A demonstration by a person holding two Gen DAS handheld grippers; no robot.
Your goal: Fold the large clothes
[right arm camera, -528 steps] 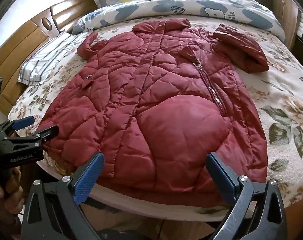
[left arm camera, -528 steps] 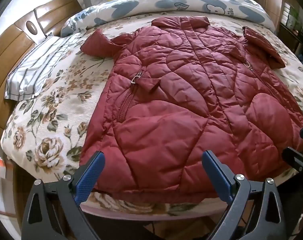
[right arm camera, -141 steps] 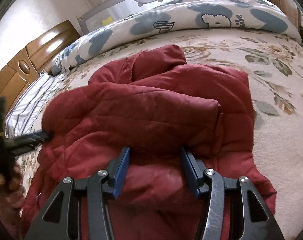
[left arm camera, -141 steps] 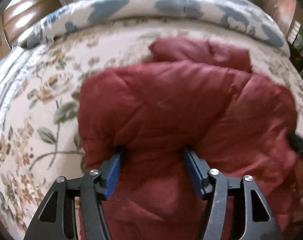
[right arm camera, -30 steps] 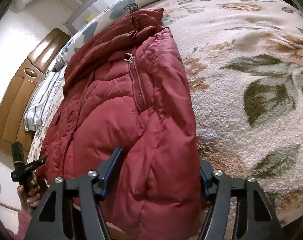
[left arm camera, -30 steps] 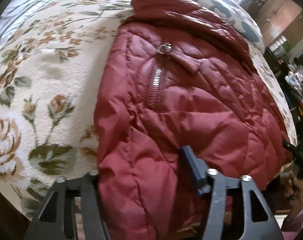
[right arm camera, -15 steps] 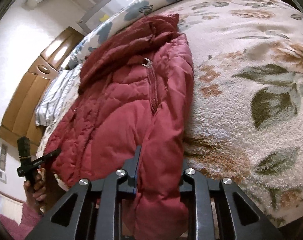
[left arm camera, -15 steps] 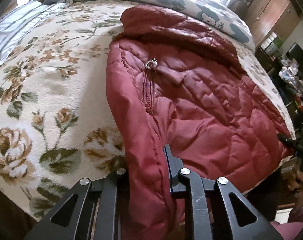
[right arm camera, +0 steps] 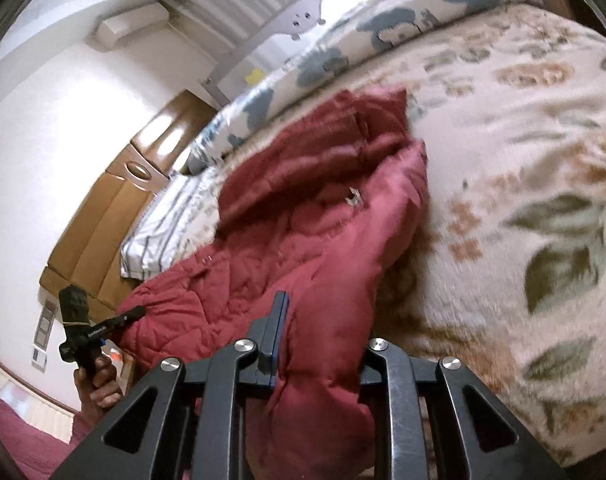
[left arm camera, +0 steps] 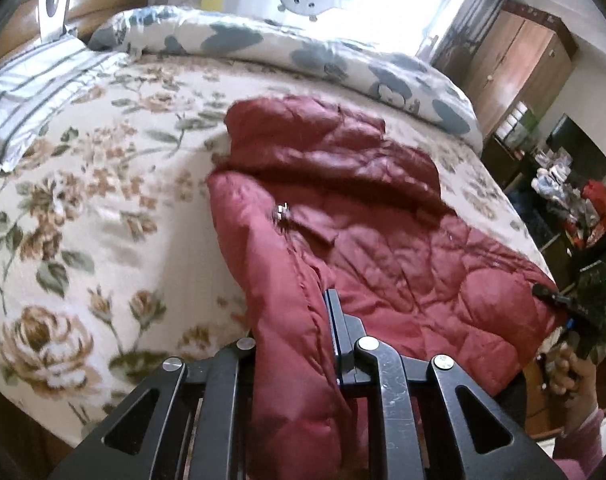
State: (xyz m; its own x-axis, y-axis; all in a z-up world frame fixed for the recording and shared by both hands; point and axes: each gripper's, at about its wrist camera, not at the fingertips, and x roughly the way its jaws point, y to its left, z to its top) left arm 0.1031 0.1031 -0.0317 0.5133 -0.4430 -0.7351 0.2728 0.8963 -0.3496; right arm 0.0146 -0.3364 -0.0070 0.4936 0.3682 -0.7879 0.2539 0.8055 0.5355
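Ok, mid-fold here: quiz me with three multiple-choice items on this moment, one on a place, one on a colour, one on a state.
1. Where does the quilted puffer jacket lie?
A. on the floral blanket
B. on the floor
C. on a chair

2. What colour is the jacket?
A. navy
B. dark red
C. grey

3. What is the left hand-held gripper doing?
A. standing open above the bed
B. clamped on the jacket's hem
C. holding a pillow

Answers: 1 A, flowered blanket shows on both sides of the jacket. 2 B, red in both views. 3 B, red fabric is pinched between its jaws; the right hand-held gripper grips the same way.
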